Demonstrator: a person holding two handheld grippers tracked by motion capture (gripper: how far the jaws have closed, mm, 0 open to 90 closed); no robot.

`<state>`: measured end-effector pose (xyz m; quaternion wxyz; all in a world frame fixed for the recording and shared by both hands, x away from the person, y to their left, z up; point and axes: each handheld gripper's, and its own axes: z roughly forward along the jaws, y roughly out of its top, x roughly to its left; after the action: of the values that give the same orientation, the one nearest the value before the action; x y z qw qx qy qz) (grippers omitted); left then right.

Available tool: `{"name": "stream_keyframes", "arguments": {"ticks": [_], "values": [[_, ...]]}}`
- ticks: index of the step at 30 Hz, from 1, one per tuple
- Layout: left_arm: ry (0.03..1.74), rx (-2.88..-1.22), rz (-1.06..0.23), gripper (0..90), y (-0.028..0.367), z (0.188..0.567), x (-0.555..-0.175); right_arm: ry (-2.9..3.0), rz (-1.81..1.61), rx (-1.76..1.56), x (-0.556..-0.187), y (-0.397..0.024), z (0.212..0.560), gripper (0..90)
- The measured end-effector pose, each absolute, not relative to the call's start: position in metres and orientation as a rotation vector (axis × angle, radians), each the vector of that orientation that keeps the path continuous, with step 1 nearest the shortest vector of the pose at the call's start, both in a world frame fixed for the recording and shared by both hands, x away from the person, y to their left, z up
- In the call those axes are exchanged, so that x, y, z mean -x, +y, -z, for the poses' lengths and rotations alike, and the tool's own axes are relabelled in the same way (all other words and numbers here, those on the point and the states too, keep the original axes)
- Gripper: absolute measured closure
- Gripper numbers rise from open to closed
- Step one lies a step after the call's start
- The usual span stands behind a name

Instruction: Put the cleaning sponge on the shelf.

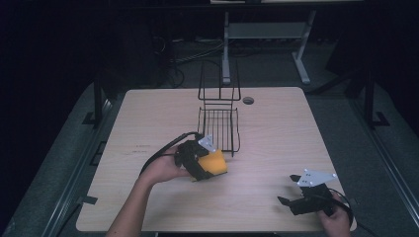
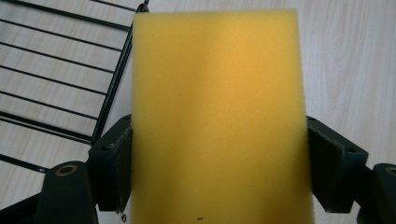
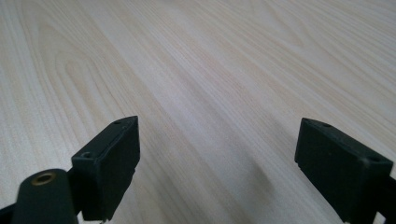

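Note:
A yellow sponge (image 1: 215,163) is held in my left gripper (image 1: 200,160) near the middle of the table, just in front of a black wire rack (image 1: 219,121). In the left gripper view the sponge (image 2: 217,116) fills the gap between both pads (image 2: 114,163), which press its sides, and the rack's wires (image 2: 56,70) lie to its left. My right gripper (image 1: 294,190) rests low at the table's front right, open. In the right gripper view its jaws stand wide apart over bare wood, with the gripper (image 3: 217,154) holding nothing.
The light wooden table (image 1: 148,118) has a round cable hole (image 1: 248,100) at the back. Beyond it, on the dark floor, stand the white legs of another desk (image 1: 226,49). The rack's tall back frame (image 1: 219,79) rises at the far end.

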<state>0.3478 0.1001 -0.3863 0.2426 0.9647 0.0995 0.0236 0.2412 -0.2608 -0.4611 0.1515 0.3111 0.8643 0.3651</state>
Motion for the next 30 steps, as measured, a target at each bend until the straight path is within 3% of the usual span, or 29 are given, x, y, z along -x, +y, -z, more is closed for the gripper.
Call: {"name": "stream_keyframes", "arguments": {"ticks": [30], "values": [[0.252,-2.643,-0.078,21.7,0.091,0.37,-0.384,2.479,-1.055,-0.899,-0.24,-0.26,0.461,13.8]]}}
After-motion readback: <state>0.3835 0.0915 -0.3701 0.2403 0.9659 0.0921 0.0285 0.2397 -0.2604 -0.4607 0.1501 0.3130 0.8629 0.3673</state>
